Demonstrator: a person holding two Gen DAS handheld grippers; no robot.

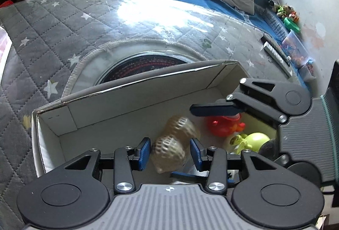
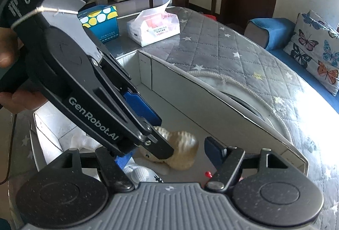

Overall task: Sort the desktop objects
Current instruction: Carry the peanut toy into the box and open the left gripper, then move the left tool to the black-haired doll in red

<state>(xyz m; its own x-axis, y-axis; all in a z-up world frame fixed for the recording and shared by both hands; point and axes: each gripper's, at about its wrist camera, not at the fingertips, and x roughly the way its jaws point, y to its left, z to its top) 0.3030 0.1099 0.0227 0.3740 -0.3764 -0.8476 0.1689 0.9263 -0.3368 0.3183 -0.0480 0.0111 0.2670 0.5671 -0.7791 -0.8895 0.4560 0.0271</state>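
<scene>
Inside the shallow grey cardboard box [image 1: 131, 100] on the quilted star-patterned desk [image 1: 53, 39], the left hand-held gripper [image 1: 170, 153] bracketed a tan ribbed peanut-shaped toy [image 1: 173, 140], pads apparently closed on it, probably to set it down; further right lay a red plastic toy [image 1: 222, 127], the right hand-held gripper [image 2: 167, 155] open and empty above, jaws spread likely for clearance

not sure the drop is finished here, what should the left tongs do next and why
Probably lift the left tongs straight up out of the cardboard box. The peanut toy between them is already inside the box and looks blurred, as if loose, though whether the pads touch it is unclear.
</scene>
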